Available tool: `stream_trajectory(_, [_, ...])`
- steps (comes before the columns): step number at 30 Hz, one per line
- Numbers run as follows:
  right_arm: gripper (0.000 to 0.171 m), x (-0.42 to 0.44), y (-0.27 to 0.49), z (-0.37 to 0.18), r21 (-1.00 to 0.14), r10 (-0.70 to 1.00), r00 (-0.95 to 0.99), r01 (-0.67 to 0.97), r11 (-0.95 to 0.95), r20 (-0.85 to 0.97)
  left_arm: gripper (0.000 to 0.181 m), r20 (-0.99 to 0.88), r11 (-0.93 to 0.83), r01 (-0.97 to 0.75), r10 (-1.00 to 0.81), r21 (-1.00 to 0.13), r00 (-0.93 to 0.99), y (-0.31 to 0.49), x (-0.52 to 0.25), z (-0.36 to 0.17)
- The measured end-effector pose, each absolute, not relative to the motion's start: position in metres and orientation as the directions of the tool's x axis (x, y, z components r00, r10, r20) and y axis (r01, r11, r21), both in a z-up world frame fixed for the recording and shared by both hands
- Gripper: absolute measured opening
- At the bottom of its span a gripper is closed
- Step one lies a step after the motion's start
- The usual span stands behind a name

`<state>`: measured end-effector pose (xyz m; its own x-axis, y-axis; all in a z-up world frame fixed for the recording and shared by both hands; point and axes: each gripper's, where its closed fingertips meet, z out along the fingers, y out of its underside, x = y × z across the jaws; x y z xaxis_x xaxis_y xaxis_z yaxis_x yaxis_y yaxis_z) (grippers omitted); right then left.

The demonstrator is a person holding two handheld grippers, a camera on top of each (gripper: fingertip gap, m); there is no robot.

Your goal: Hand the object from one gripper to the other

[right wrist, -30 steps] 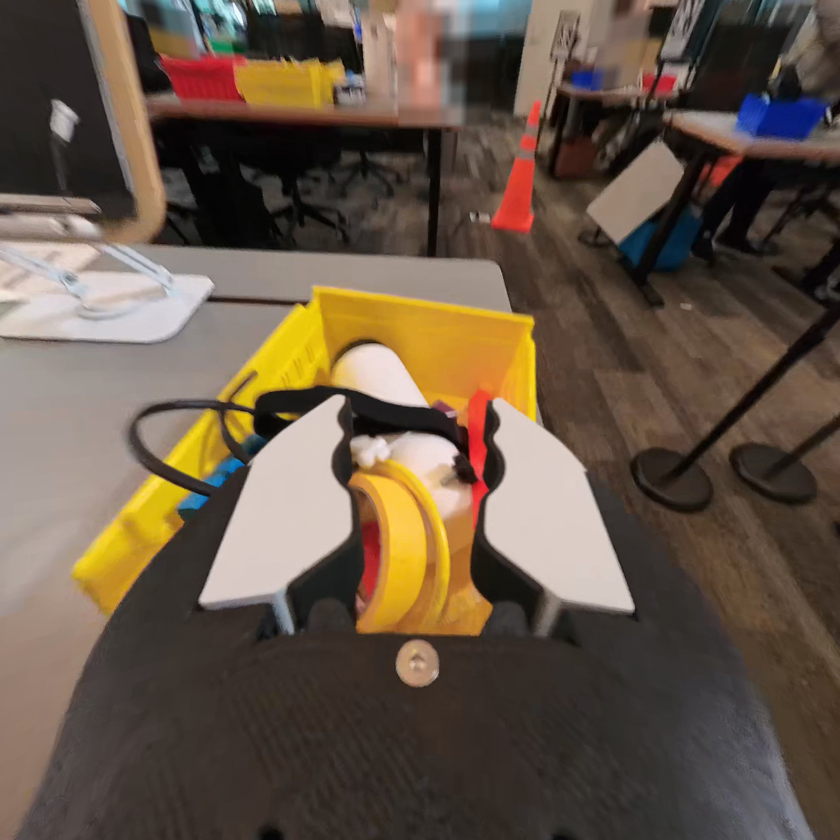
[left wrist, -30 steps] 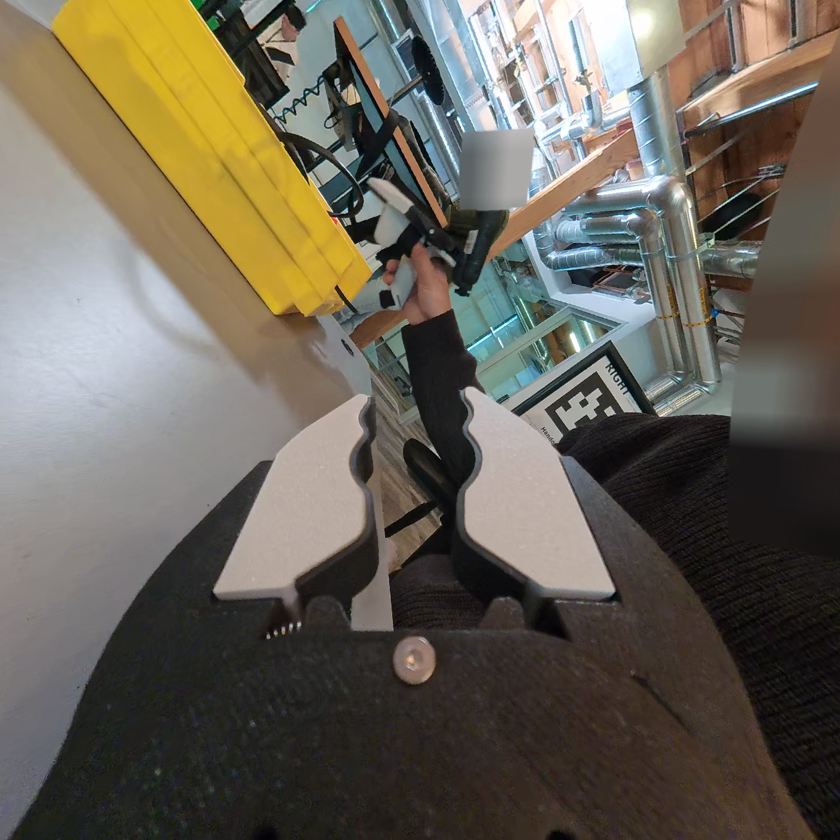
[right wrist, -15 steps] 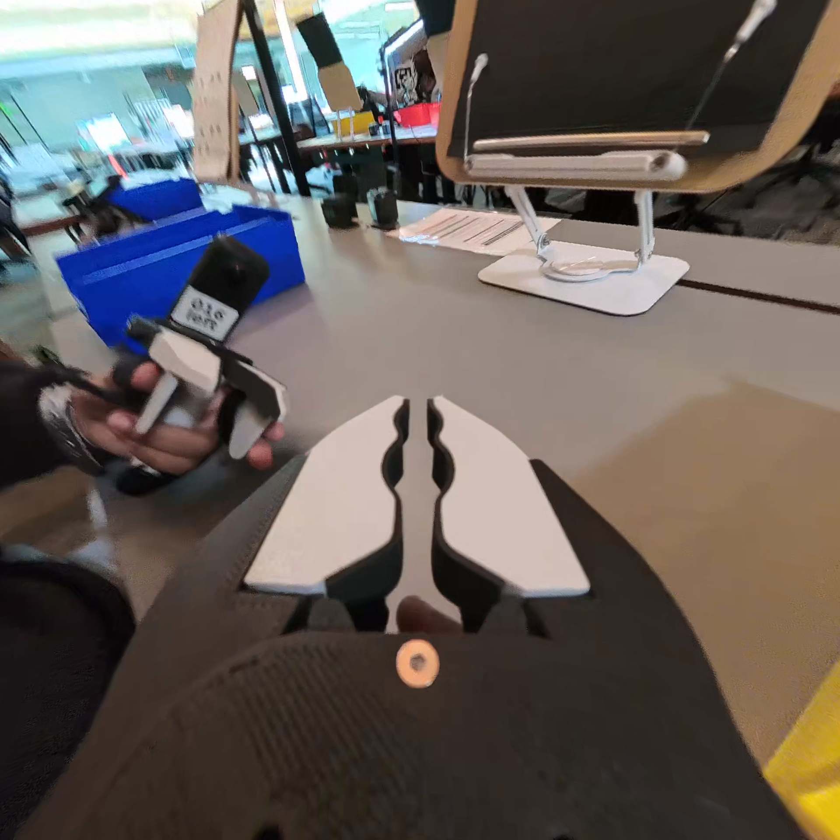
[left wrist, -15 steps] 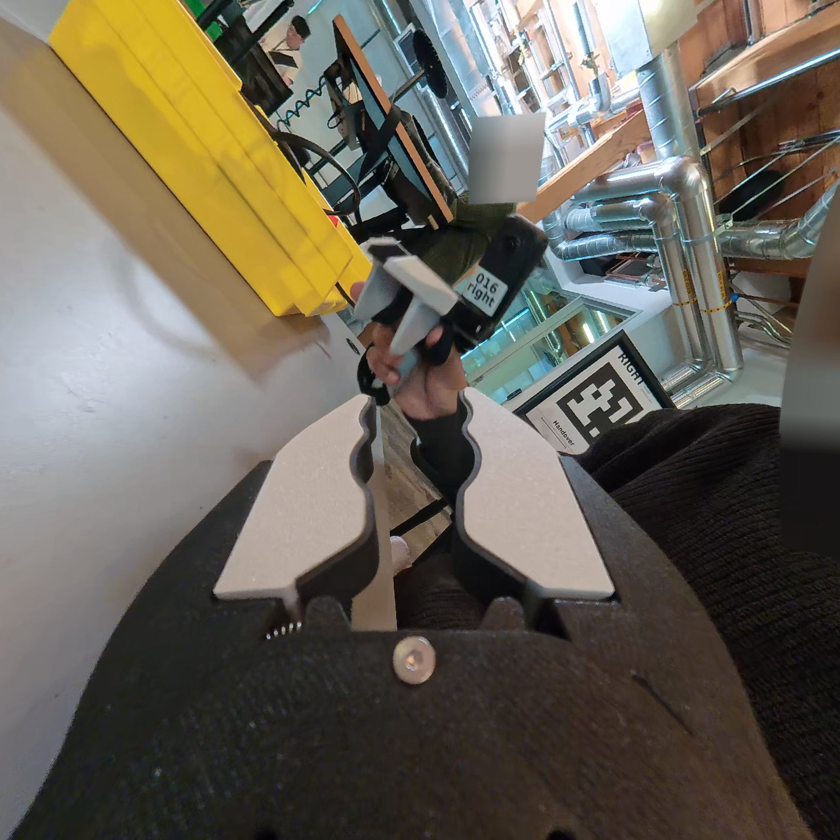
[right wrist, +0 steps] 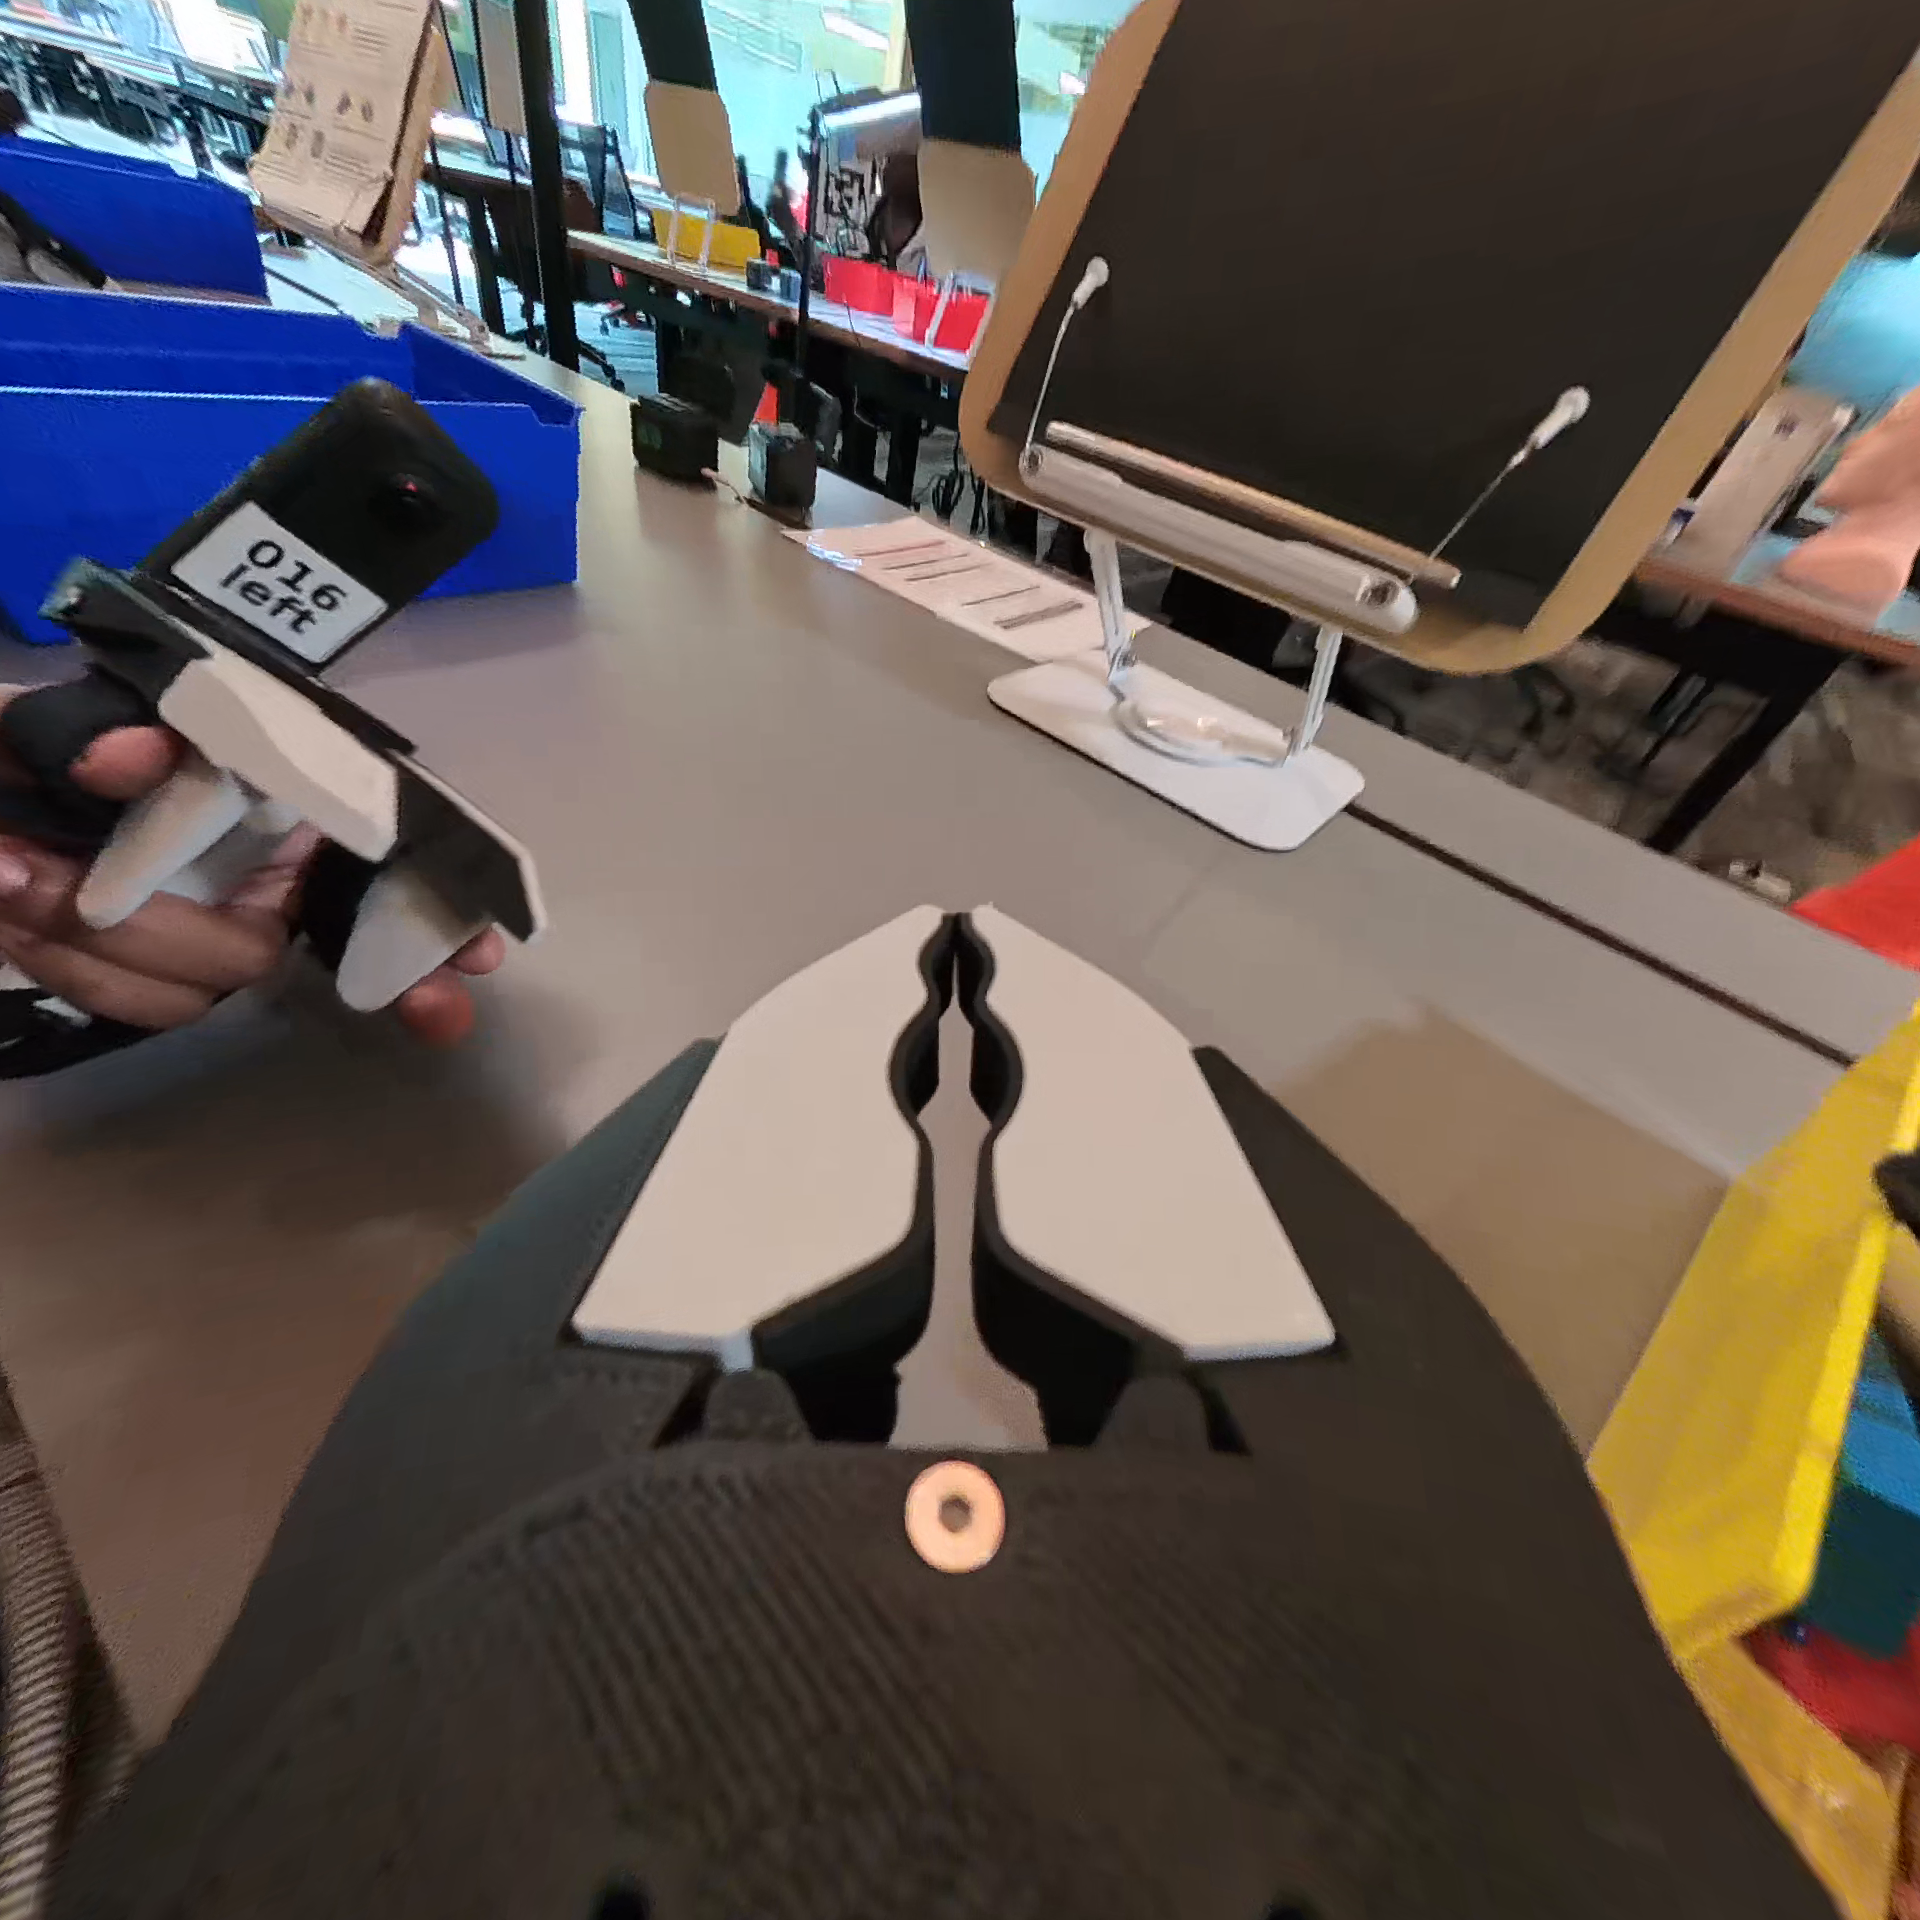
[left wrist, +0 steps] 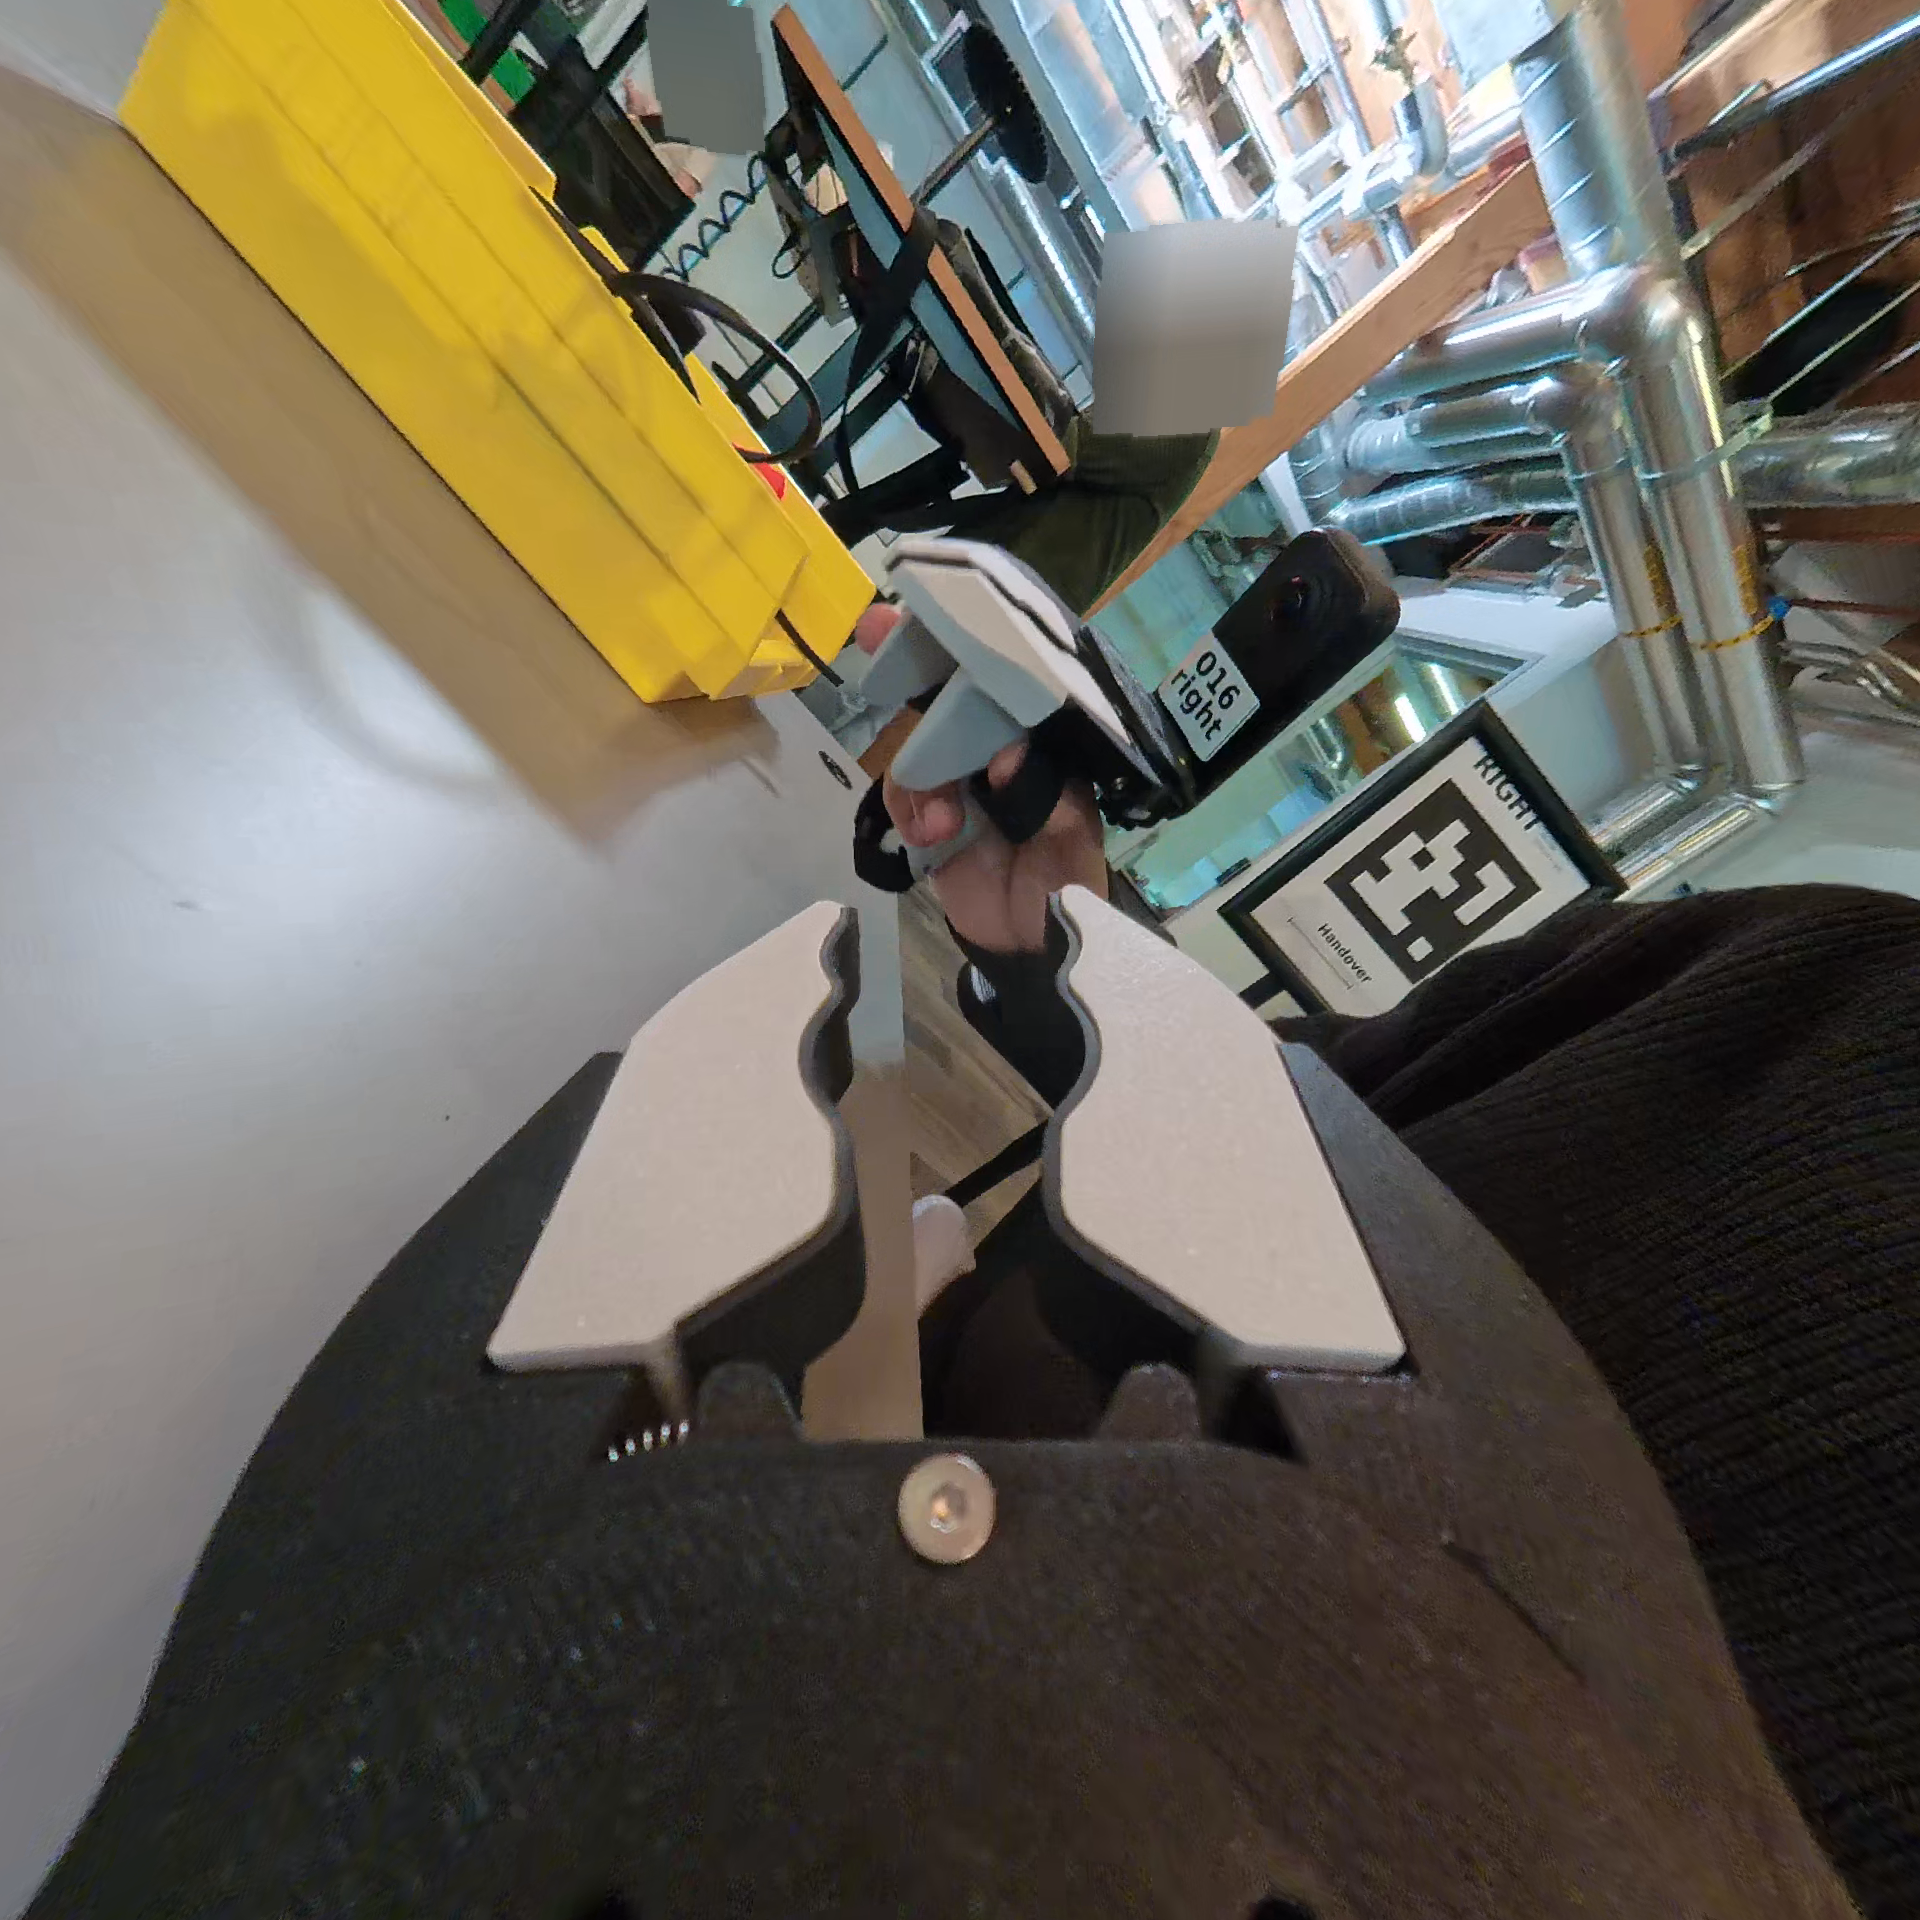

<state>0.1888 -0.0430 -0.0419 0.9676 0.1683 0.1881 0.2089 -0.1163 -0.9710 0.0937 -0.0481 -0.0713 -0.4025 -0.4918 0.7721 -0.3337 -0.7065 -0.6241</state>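
left gripper (left wrist: 951, 914): grey wavy-edged fingers spread, nothing held | right gripper (right wrist: 956, 925): closed empty, beside ribbed yellow plastic bin (right wrist: 1756, 1382) | matte grey table (right wrist: 831, 727) underneath

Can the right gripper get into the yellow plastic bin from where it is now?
Probably yes: the yellow plastic bin sits right beside the right gripper, open-topped and unblocked, but the shut jaws point away, so it must turn.

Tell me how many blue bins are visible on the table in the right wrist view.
2. One blue bin stands on the grey table at the left, behind the left gripper. A second blue bin is farther back, at the left edge. More may be hidden beyond the frame.
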Motion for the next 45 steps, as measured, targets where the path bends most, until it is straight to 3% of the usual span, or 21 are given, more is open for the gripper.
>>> stream_trajectory(5, [0.000, 0.162, -0.018, -0.049, -0.945, 0.278, 0.925, 0.303, -0.125, 0.260, 0.035, 0.714, -0.645, -0.308, -0.616, -0.700, -0.332, -0.045, 0.072, -0.083])
stream_trajectory(11, [0.000, 0.111, 0.008, -0.064, -0.947, 0.500, 0.856, 0.260, -0.189, 0.135, 0.036, 0.646, -0.598, -0.251, -0.733, -0.761, -0.213, -0.035, 0.039, -0.089])
stream_trajectory(18, [0.000, 0.094, 0.033, -0.070, -0.967, 0.596, 0.795, 0.050, -0.249, -0.112, 0.035, 0.453, -0.453, -0.089, -0.891, -0.887, 0.015, 0.019, -0.015, -0.043])
stream_trajectory(21, [0.001, 0.095, 0.034, -0.073, -0.948, 0.600, 0.761, -0.063, -0.311, -0.247, 0.031, 0.218, -0.250, -0.076, -0.932, -0.965, 0.289, 0.079, -0.071, -0.005])
stream_trajectory(24, [0.004, 0.099, 0.033, -0.072, -0.940, 0.584, 0.757, -0.116, -0.321, -0.293, 0.026, 0.026, -0.152, -0.144, -0.772, -0.978, 0.636, 0.154, -0.159, 0.015])
stream_trajectory(28, [0.004, 0.107, 0.028, -0.077, -0.947, 0.555, 0.793, -0.082, -0.311, -0.251, 0.029, -0.076, -0.354, -0.342, -0.591, -0.871, 0.803, 0.225, -0.259, -0.030])
stream_trajectory(33, [0.004, 0.115, 0.022, -0.084, -0.950, 0.499, 0.845, -0.033, -0.311, -0.193, 0.039, -0.128, -0.567, -0.552, -0.618, -0.611, 0.776, 0.266, -0.299, -0.113])
stream_trajectory(35, [0.003, 0.117, 0.017, -0.087, -0.950, 0.475, 0.865, -0.002, -0.313, -0.158, 0.051, -0.158, -0.576, -0.616, -0.649, -0.537, 0.744, 0.276, -0.301, -0.135])
stream_trajectory(40, [0.002, 0.115, 0.012, -0.089, -0.956, 0.385, 0.919, 0.036, -0.290, -0.082, 0.047, -0.277, -0.547, -0.744, -0.701, -0.383, 0.657, 0.288, -0.304, -0.163])
stream_trajectory(45, [0.000, 0.096, 0.020, -0.091, -0.963, 0.321, 0.943, 0.006, -0.268, -0.084, 0.041, -0.277, -0.500, -0.783, -0.745, -0.371, 0.607, 0.290, -0.297, -0.164])
